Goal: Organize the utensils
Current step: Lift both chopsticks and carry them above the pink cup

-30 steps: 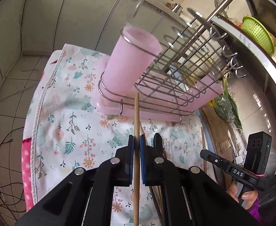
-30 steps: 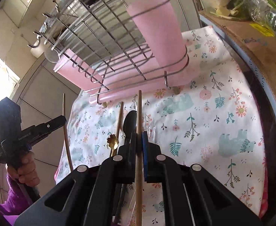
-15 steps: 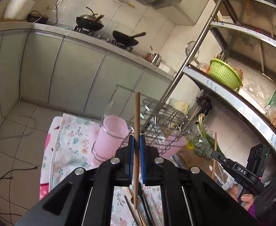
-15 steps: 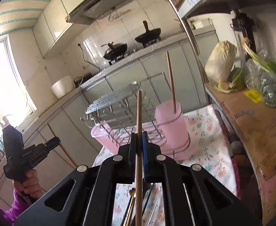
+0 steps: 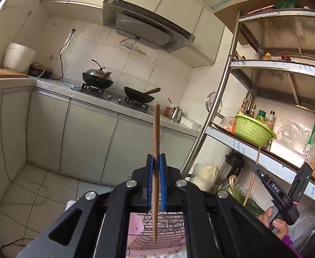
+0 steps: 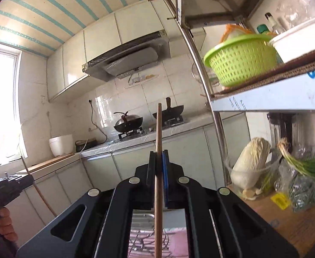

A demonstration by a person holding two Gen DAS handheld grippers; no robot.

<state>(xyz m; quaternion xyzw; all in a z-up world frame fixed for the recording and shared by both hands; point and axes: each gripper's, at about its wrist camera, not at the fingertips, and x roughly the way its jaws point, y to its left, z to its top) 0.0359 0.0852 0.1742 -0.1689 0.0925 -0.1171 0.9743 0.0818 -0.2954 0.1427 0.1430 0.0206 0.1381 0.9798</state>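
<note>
Left tongs (image 5: 156,161): closed on a wooden chopstick (image 5: 156,142), which is clamped upright between the blue pads (image 5: 150,172); its top end is seen above the pads and its lower end hangs below them.
Right tongs (image 6: 158,159): closed on a second wooden chopstick (image 6: 158,133), held upright in the same way, with the stick running past the bottom edge of the right wrist view.
Wire rack (image 5: 164,225): seen below the left tongs, with pink plastic beside and under the wires; the lower tip of the left chopstick is seen in front of it, and contact cannot be told.
Rack in the right wrist view (image 6: 144,243): a blurred part of wire and pink is shown under the right tongs.
Hands: the right-hand tool (image 5: 286,191) is seen at the right of the left wrist view, gripped by fingers (image 5: 280,223), with its stick above it.
Shelf unit (image 5: 265,64): a metal frame at the right, on which a green basket (image 5: 252,131) and bottles are kept.
Worktop (image 5: 114,101): two woks (image 5: 97,79) are set on the burners at the far wall, under the hood (image 5: 144,30).
</note>
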